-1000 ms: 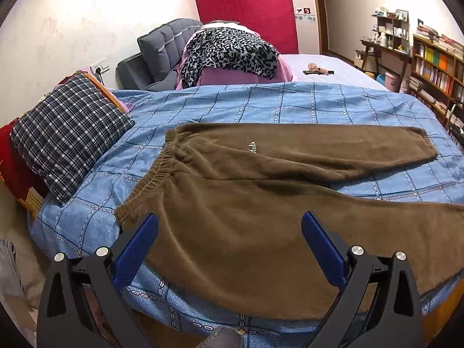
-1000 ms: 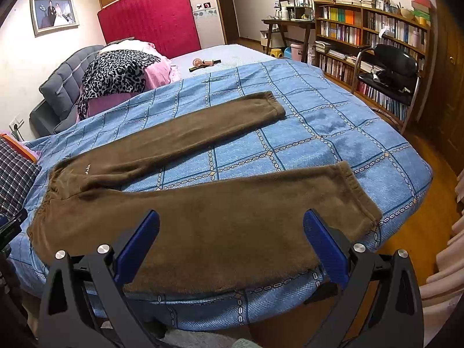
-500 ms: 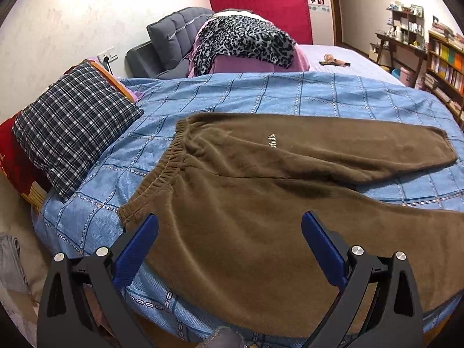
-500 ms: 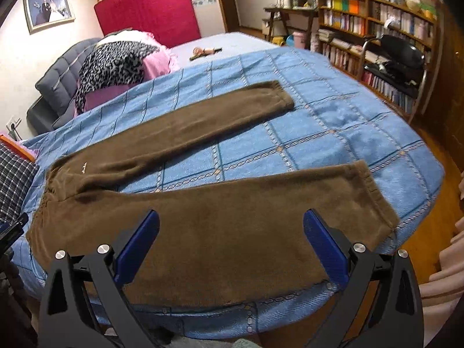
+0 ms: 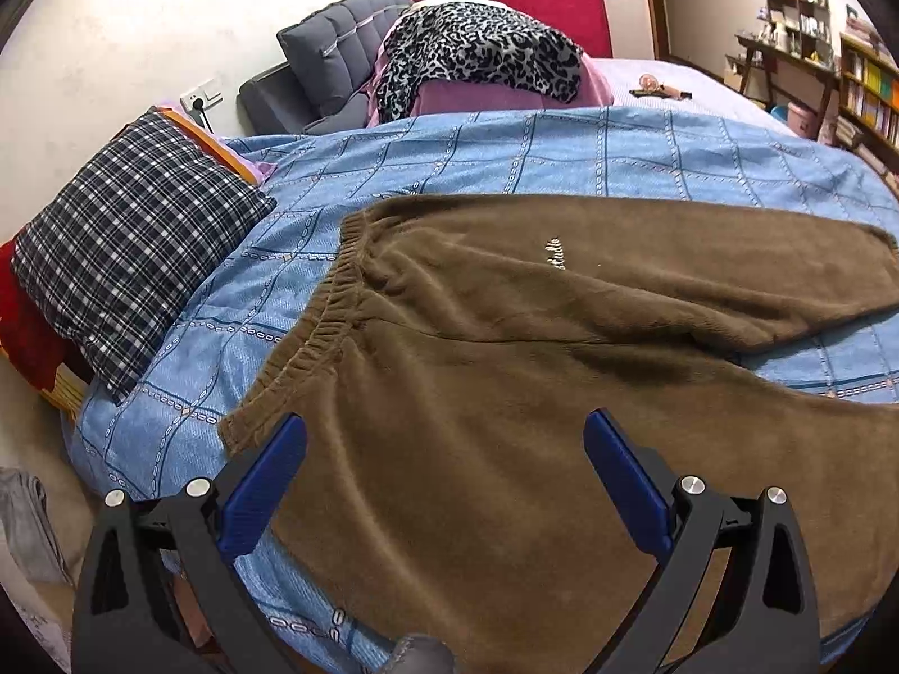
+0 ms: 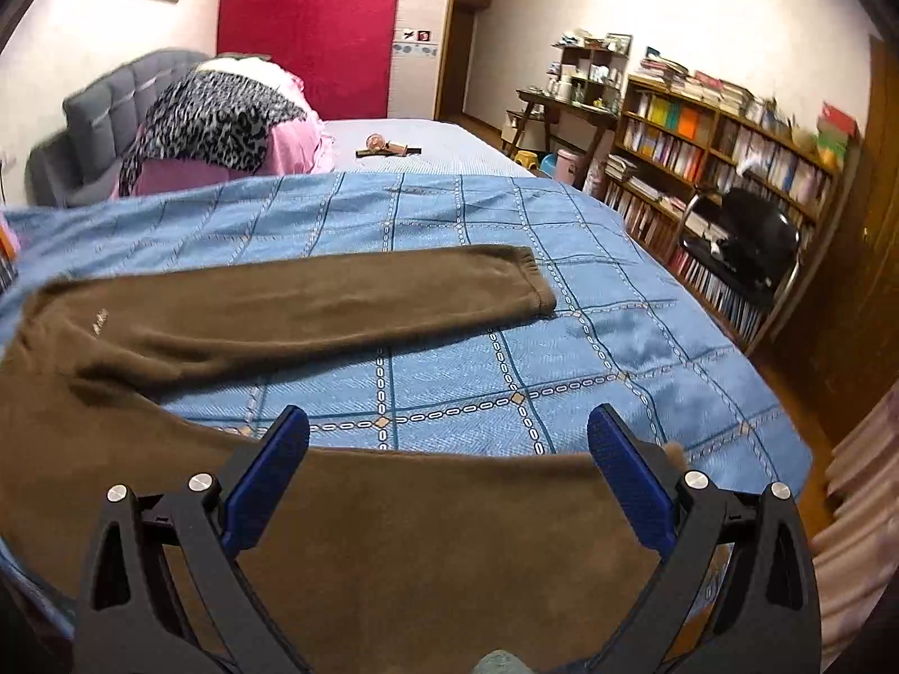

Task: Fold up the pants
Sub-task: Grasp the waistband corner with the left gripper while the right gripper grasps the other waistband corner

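Observation:
Brown fleece pants (image 5: 505,348) lie spread flat on a blue checked bedspread (image 5: 562,151), waistband (image 5: 320,331) to the left, legs running right. My left gripper (image 5: 444,449) is open and empty, low over the near hip by the waistband corner. In the right wrist view the far leg (image 6: 314,303) ends in a cuff (image 6: 534,286). My right gripper (image 6: 449,443) is open and empty over the near leg (image 6: 421,533), close to its cuff end.
A checked pillow (image 5: 123,247) lies left of the waistband. A leopard-print cloth on pink bedding (image 5: 477,50) sits behind. A bookshelf (image 6: 730,140) and black chair (image 6: 753,241) stand right of the bed. The bed edge drops off just below both grippers.
Both grippers have moved forward and down toward the pants. The right one has swung right toward the near leg's cuff. Both stay open.

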